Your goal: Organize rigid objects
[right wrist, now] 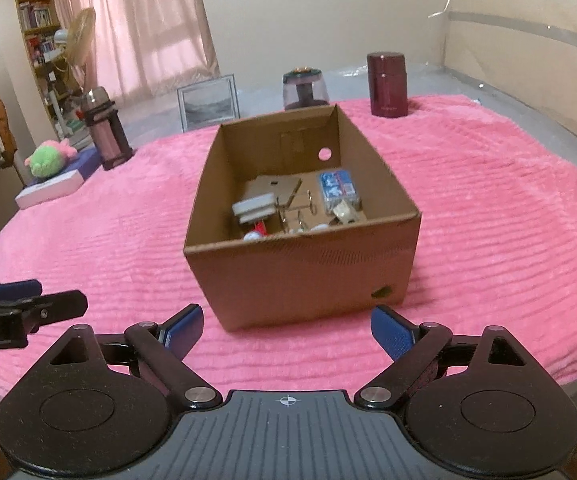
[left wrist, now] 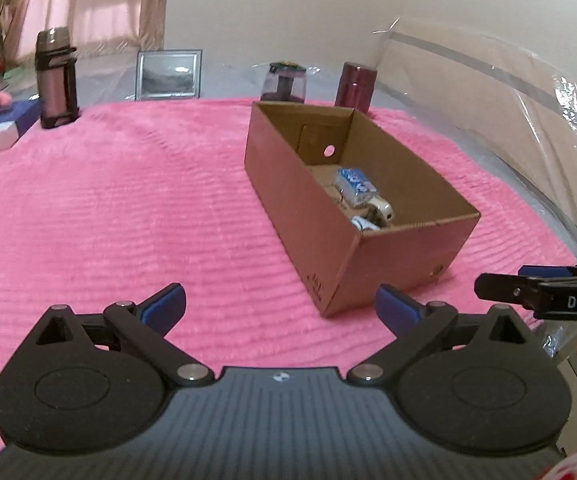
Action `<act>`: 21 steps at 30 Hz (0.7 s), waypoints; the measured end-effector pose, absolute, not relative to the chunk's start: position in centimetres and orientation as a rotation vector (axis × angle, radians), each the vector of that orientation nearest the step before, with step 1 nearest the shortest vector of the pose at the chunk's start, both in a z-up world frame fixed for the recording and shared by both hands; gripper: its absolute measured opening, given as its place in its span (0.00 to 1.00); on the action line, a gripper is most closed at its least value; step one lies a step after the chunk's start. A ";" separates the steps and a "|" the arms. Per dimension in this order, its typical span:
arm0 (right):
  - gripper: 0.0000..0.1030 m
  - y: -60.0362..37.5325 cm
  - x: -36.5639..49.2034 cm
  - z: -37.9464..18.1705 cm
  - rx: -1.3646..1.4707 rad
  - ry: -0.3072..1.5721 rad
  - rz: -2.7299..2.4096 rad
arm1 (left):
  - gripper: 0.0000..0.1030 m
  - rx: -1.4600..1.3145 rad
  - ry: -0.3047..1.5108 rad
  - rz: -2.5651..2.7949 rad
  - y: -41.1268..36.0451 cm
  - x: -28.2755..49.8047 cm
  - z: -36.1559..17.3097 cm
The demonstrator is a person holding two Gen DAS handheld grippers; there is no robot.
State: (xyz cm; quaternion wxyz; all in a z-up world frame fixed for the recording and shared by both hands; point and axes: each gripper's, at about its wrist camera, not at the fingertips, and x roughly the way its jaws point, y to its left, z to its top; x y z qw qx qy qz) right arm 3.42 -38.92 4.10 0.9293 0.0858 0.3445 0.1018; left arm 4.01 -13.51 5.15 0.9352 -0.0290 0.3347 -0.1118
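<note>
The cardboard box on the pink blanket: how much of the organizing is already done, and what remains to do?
Done: the cardboard box already holds several small items, among them a blue packet and a white block. In hand: nothing; the left gripper and right gripper are both open and empty. Left: the pink blanket shows no loose small items; only the maroon canister and tall bottle stand along its far edge.

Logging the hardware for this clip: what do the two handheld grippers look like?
Both match: the left gripper and right gripper have matte black linkage arms with silver pivot pins, round black housings, a ribbed dark grey body with a small crosshair mark, and blue ribbed pads. White lettering shows on each gripper's side. No cables or sleeves visible.
</note>
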 end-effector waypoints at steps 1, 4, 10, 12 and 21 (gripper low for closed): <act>0.85 -38.8 3.4 3.9 0.177 0.711 0.211 | 0.97 -0.062 0.690 -0.219 -13.5 3.7 5.0; 0.85 -38.5 3.3 3.6 0.170 0.724 0.219 | 0.97 -0.082 0.718 -0.205 -13.2 3.2 4.4; 0.85 -37.8 3.0 3.0 0.167 0.749 0.241 | 0.97 -0.081 0.738 -0.171 -13.2 2.6 3.6; 0.85 -37.5 2.9 2.8 0.155 0.753 0.245 | 0.97 -0.076 0.736 -0.164 -13.2 2.5 3.5; 0.85 -36.6 2.8 2.3 0.119 0.762 0.259 | 0.97 -0.077 0.748 -0.147 -13.2 2.4 3.2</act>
